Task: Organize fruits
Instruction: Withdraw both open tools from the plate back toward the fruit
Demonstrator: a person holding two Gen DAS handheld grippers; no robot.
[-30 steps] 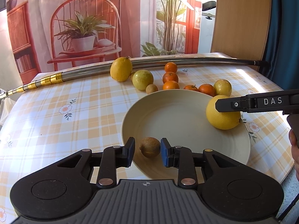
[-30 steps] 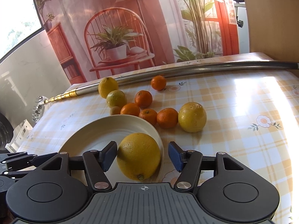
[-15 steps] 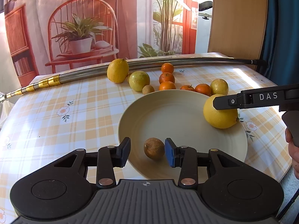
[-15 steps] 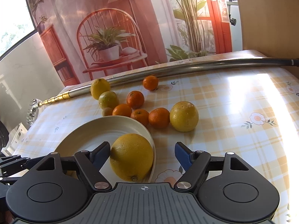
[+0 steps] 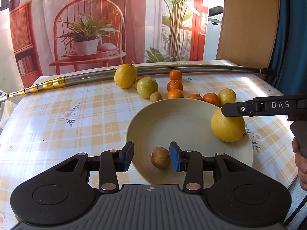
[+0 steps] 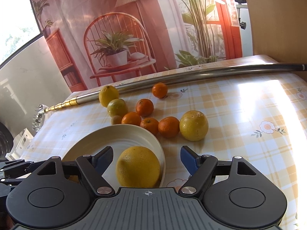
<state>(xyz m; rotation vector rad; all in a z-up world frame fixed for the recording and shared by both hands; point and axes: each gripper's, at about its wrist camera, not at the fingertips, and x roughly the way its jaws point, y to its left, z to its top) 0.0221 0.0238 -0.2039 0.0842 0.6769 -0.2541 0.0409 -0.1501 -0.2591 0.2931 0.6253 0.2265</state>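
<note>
Fruits in plate: big yellow citrus + small brown fruit

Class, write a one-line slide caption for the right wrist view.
Open right gripper straddles a large yellow citrus resting in the plate.

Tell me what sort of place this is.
Probably a home dining table staged for recording: a checked floral tablecloth, loose citrus around a cream plate, and behind them a printed backdrop of a chair and potted plant rather than a real room. A metal pole lies across the table.
</note>
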